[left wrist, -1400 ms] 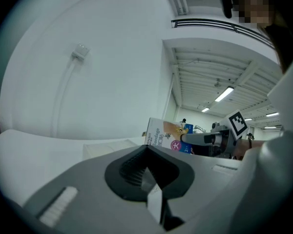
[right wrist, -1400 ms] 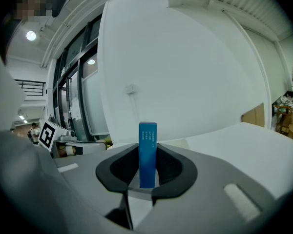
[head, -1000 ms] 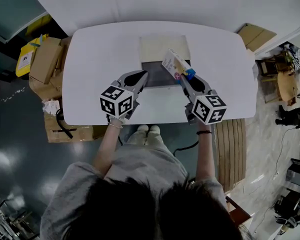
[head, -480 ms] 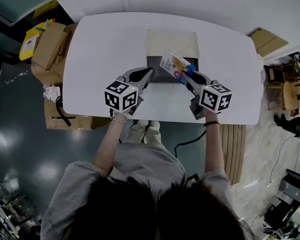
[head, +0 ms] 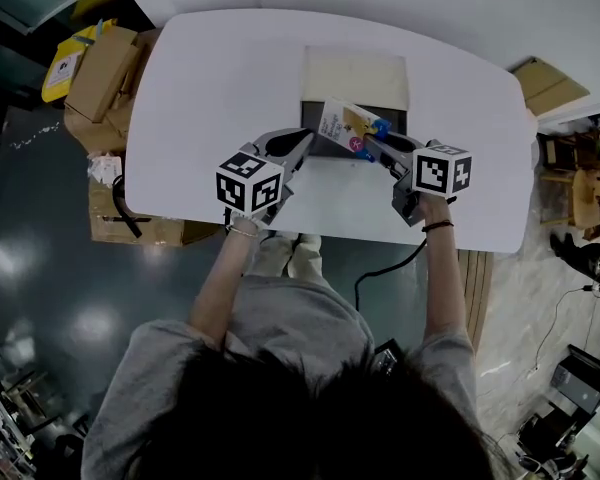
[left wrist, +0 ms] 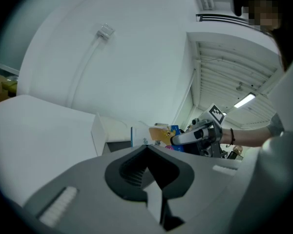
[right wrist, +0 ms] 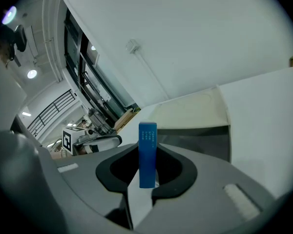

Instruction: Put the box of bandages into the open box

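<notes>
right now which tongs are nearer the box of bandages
Right. The right tongs are clamped on the box of bandages; the left tongs sit shut and empty just to its left.

**Both arms out, right gripper clamped, left empty**

The person's left forearm point(head: 218, 286) and right forearm point(head: 440, 273) reach forward side by side. The left gripper point(head: 300, 144) has its jaws pressed together with nothing between them. Beside it, the right gripper point(head: 373, 144) tilts downward and clamps the box of bandages point(head: 342, 125), which juts toward the left gripper's tip.
</notes>
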### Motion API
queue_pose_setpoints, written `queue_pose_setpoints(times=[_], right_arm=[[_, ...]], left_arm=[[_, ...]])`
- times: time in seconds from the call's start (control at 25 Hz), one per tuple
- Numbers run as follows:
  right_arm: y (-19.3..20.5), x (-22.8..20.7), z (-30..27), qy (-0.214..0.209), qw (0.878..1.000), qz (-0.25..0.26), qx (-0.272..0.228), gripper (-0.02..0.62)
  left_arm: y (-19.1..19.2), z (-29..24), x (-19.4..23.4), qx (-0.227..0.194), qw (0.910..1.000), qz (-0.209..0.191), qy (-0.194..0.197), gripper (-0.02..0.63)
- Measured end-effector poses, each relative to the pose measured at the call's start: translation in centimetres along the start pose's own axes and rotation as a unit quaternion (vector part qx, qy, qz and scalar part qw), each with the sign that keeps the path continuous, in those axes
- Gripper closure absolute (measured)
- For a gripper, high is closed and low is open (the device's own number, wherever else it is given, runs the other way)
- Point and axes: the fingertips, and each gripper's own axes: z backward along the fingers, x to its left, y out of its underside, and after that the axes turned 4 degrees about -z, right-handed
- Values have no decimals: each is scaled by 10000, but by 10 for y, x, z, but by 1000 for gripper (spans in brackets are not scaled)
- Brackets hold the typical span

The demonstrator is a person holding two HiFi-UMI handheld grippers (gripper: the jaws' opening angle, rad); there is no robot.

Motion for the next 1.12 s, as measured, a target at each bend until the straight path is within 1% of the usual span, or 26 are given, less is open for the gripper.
queue_pose_setpoints(times=[0.16, 0.32, 0.64, 0.92, 1.12], right_arm=[[4, -6, -8, -258, 9986, -256, 381, 499], [6, -10, -16, -465, 9941, -586, 787, 499], [15, -22, -34, -452, 9803, -1175, 1522, 497], [16, -30, -41, -480, 9712, -1520, 1770, 497], [17, -33, -45, -444, 9655, -1624, 1987, 494]], left_arm=[[5, -2, 2, 29, 10000, 53, -19, 612], [6, -5, 3, 44, 9999, 98, -44, 612], [7, -7, 11, 42, 9998, 177, -117, 612], [9, -11, 11, 58, 9996, 224, -131, 612], [10, -12, 10, 71, 9996, 228, -117, 612]])
